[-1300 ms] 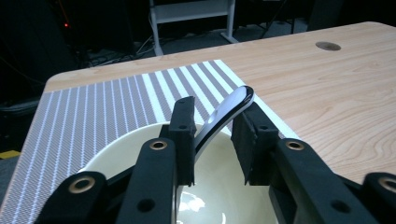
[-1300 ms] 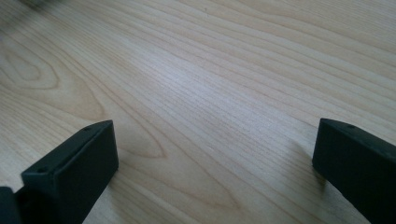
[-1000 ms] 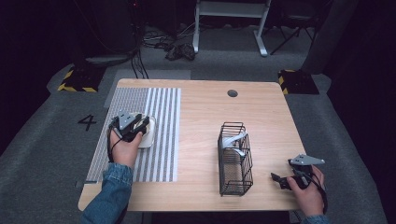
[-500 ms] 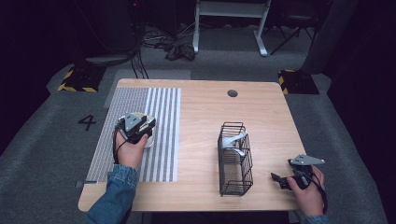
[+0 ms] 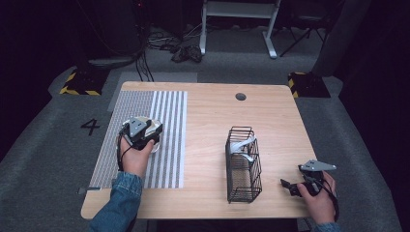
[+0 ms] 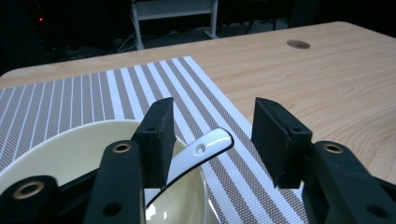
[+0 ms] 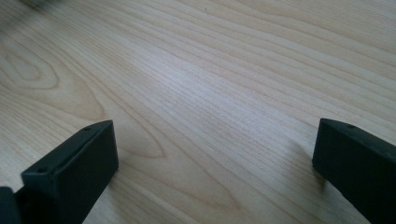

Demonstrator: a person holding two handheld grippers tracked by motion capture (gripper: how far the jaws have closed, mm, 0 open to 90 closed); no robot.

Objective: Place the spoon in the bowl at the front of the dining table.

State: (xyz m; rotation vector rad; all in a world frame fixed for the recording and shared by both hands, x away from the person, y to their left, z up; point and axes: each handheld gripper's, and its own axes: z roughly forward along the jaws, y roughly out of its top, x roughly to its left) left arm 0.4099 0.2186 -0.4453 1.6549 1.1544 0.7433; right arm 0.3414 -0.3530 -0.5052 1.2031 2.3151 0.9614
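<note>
A cream bowl sits on the striped placemat at the table's left. A white spoon rests in it, its handle leaning out over the rim. My left gripper hovers open just above the bowl, and the spoon's handle end lies in the gap between the jaws, touching neither. From above, the left gripper covers most of the bowl. My right gripper is open near the table's front right corner, low over bare wood, with nothing between its jaws.
A black wire basket stands right of centre with white spoons in it. The placemat reaches almost to the front edge. A round cable hole lies near the far edge. Cables and a desk frame lie on the floor beyond.
My left gripper has shifted slightly right over the bowl. The right gripper has stayed put.
</note>
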